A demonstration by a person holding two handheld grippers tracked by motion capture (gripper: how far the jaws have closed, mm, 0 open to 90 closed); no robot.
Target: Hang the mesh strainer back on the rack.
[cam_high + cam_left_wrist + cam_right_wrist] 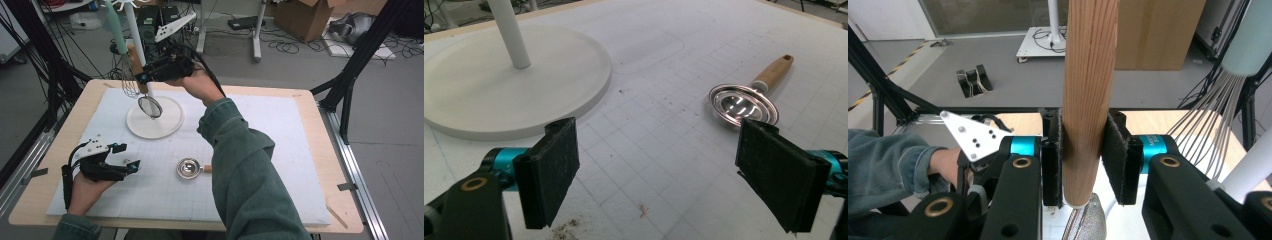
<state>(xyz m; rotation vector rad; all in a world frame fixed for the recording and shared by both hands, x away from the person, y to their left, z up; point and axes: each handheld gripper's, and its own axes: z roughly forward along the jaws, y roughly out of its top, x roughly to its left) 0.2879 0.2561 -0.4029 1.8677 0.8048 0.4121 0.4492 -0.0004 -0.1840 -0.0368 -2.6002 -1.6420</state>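
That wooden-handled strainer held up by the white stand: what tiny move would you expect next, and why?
Probably a little more lift toward the stand's top, to hang it. The right gripper is clamped on the strainer's wooden handle, its mesh bowl hangs above the stand's round base, and a whisk already hangs beside it. The left gripper rests open on the mat, so it likely waits.

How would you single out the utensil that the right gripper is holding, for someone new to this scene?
Find the round white stand base at the far left of the white mat. Just above it, the right gripper clamps the wooden handle of a small mesh strainer. Unlike the wire whisk beside it, it ends in a fine mesh bowl.
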